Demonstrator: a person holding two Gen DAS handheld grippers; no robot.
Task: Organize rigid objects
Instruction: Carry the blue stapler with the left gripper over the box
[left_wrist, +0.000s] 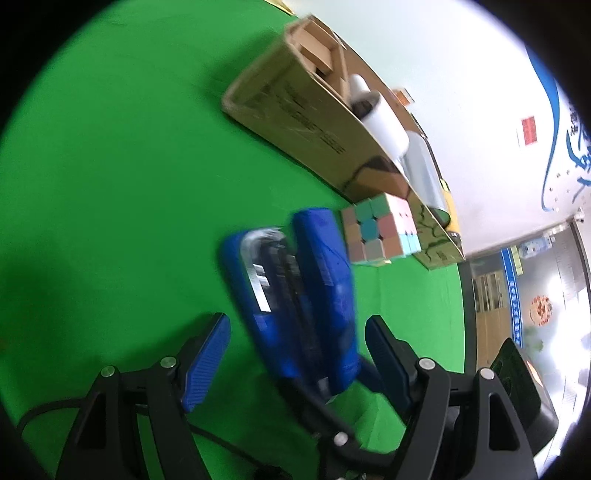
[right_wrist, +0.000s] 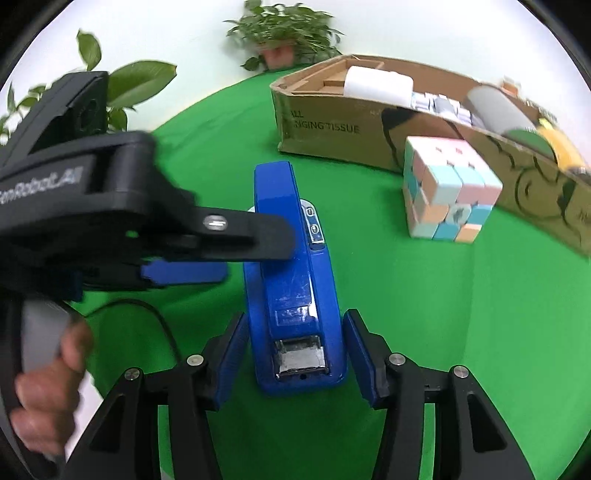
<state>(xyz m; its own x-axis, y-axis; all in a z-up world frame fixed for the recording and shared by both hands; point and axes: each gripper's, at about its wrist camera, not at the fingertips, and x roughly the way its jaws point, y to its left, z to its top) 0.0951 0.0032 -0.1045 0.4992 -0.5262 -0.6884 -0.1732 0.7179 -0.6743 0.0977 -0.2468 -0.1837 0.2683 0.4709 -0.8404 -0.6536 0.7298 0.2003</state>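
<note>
A blue plastic stapler (right_wrist: 295, 280) lies on the green cloth surface (right_wrist: 406, 332), toward its middle, with a pastel puzzle cube (right_wrist: 447, 192) beside it and a long brown cardboard box (right_wrist: 332, 125) already holding white rolls near the far edge. The stapler's long axis runs straight away from the right gripper (right_wrist: 295, 354), its metal-mouthed end nearest, so that gripper's blue pads straddle its width. Slim gaps show on both sides: the jaws stand apart, not yet pressing. The left gripper (right_wrist: 218, 254) reaches in from the stapler's left side across its middle, its black finger lying over the body; in its own view the jaws are wide open about the stapler (left_wrist: 295, 295), gripping nothing. By this alignment the right hand looks better placed to close across the narrow width and lift toward the box.
</note>
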